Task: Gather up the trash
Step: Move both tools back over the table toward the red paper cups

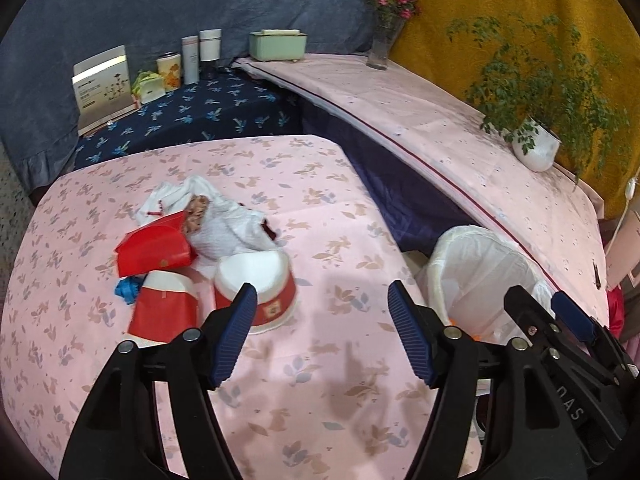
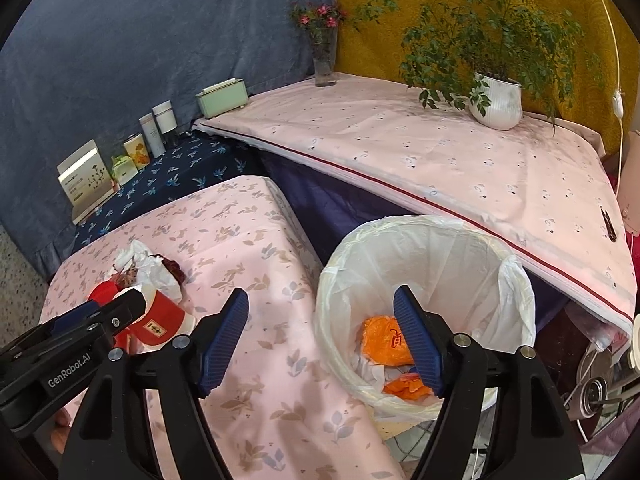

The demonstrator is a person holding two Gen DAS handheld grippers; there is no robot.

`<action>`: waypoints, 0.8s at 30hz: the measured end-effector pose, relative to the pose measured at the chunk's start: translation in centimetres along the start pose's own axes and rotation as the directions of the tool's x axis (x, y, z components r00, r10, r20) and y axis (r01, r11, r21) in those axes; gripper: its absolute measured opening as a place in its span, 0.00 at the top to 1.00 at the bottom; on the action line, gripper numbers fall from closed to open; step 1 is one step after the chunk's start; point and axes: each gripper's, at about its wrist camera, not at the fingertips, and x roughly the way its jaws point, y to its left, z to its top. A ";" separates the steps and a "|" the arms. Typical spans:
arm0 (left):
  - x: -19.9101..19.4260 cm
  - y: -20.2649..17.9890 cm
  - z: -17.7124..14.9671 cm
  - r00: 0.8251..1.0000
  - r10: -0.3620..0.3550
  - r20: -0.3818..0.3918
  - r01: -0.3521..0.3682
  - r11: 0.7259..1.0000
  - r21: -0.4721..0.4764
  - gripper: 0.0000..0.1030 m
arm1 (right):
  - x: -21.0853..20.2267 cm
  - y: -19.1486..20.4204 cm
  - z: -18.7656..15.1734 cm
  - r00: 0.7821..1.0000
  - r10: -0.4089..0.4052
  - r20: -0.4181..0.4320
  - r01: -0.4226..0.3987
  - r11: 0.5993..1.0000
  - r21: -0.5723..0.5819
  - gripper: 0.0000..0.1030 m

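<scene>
A heap of trash lies on the pink leaf-print table (image 1: 304,400): a red carton (image 1: 154,248), two red-and-white paper cups (image 1: 256,292) (image 1: 164,312), crumpled white wrapping (image 1: 228,216) and a blue scrap (image 1: 126,290). My left gripper (image 1: 322,332) hangs open just right of the cups, nothing between its fingers. Off the table's right edge stands a bin with a white liner (image 2: 516,280); orange bags (image 2: 384,340) lie inside. My right gripper (image 2: 320,340) is open and empty over the bin's near rim. The cup pile (image 2: 164,316) shows behind the left gripper (image 2: 108,308).
A higher pink-clothed table (image 2: 440,152) runs behind the bin and carries a potted plant (image 2: 496,100) and a flower vase (image 2: 325,64). A mint box (image 1: 278,44), tins, bottles and a card stand (image 1: 104,84) line the dark blue cloth at the back.
</scene>
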 end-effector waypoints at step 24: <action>2.7 11.7 -3.5 0.982 0.159 -0.104 -0.164 0.985 -0.045 0.10 | 3.4 12.1 -1.8 0.986 0.137 -0.096 -0.150 0.978 -0.143 0.25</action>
